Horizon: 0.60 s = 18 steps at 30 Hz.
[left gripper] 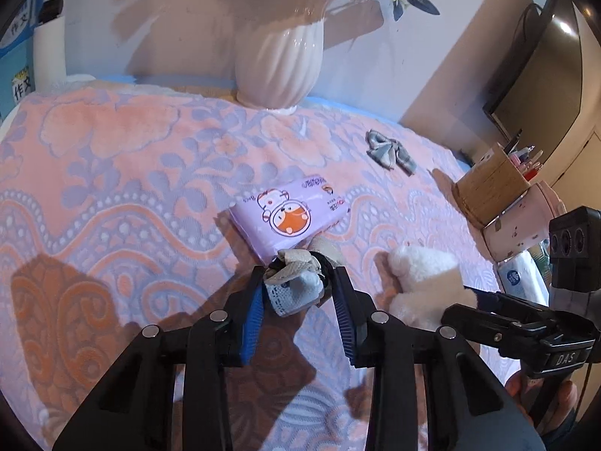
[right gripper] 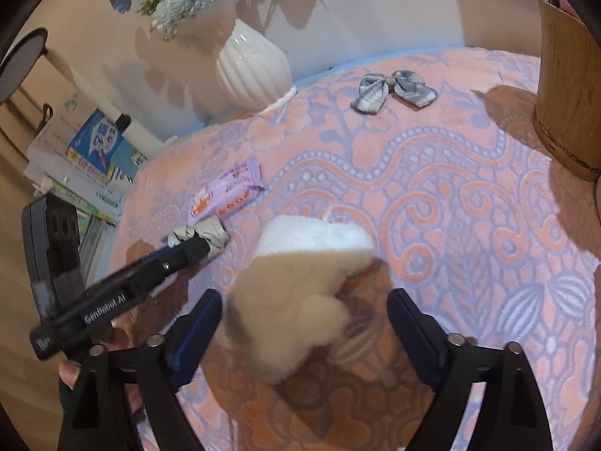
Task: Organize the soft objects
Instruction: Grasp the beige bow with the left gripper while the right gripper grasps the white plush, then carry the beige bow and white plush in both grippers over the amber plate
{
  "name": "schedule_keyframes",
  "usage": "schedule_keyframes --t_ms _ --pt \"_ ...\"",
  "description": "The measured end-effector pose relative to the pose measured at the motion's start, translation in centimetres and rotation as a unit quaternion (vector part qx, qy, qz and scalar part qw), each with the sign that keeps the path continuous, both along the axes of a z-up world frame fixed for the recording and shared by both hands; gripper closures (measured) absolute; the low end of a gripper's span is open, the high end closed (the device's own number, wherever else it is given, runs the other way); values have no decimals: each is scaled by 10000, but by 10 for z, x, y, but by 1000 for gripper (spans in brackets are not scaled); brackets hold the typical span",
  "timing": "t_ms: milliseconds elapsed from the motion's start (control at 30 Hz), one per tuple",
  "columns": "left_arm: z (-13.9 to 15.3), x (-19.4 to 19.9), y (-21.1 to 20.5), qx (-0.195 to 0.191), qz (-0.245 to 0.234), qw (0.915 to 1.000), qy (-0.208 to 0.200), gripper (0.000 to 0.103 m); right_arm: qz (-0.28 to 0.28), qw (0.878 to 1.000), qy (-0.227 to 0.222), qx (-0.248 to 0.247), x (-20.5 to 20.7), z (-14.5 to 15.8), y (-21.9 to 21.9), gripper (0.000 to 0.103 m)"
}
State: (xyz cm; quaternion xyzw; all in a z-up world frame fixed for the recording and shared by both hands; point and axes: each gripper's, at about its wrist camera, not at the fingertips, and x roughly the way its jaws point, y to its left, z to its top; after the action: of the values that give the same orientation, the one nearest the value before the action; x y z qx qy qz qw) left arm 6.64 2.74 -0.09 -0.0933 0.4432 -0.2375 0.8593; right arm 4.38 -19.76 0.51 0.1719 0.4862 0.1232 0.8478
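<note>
Left wrist view: the left gripper (left gripper: 300, 289) has its blue ribbed jaws clamped on a rolled beige-and-pale-blue sock with a lace cuff (left gripper: 295, 282), just in front of a flat lilac plastic tissue pack printed with cartoon animals (left gripper: 287, 214), near the middle of the counter under a plush pink-and-lavender floral blanket (left gripper: 112, 173). A fluffy white-and-cream plush toy (left gripper: 424, 282) lies just to the right. At the far edge stand a ribbed white ceramic vase (left gripper: 280, 64) and a grey checked fabric bow (left gripper: 390, 150).

Right wrist view: the right gripper (right gripper: 304, 323) has its jaws standing wide apart, the plush toy (right gripper: 300, 282) between them and unpressed. A round wooden holder (right gripper: 567, 101) stands at the right edge.
</note>
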Motion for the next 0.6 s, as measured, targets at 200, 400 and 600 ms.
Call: schedule_keyframes --t_ms 200,400,600 --pt "10 -11 -6 224 32 9989 -399 72 67 9958 -194 -890 3 1 28 39" --pt "28 -22 -14 163 -24 9981 -594 72 179 9947 -383 -941 -8 14 22 50" --pt "69 -40 -45 -37 -422 9935 -1055 72 -198 9946 -657 -785 -25 46 -15 50"
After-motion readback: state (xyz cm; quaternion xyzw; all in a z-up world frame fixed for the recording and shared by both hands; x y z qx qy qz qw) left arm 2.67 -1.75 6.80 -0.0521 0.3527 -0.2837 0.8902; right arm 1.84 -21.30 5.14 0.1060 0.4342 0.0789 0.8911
